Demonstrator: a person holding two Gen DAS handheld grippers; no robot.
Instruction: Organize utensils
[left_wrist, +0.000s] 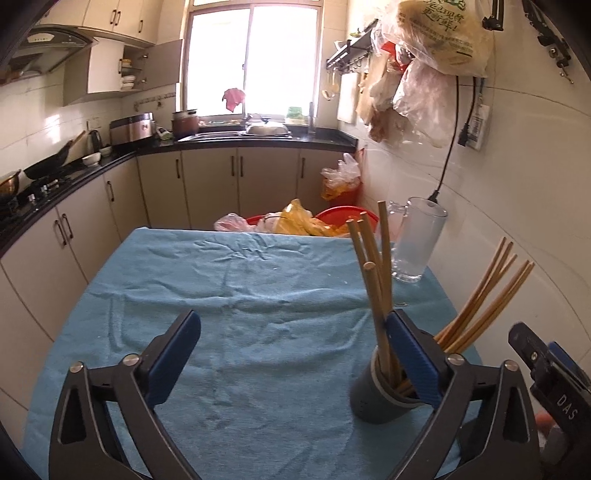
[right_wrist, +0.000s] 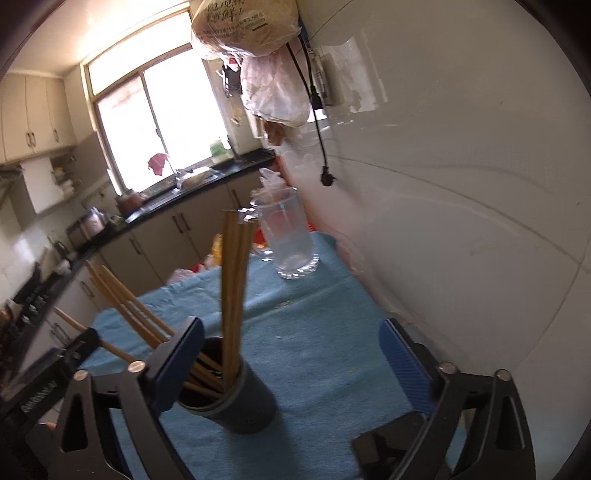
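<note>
Beside the dark round holder (right_wrist: 236, 398), full of upright wooden chopsticks (right_wrist: 232, 295), both grippers hang spread and empty; the right gripper (right_wrist: 291, 354) sits nearer than the left gripper (left_wrist: 295, 347).

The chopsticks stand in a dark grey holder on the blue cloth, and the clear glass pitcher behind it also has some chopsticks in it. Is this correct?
Not quite. The glass pitcher holds no chopsticks; the right wrist view shows it empty. The rest stands: the chopsticks are in the dark grey holder on the blue cloth, with the pitcher behind.
</note>
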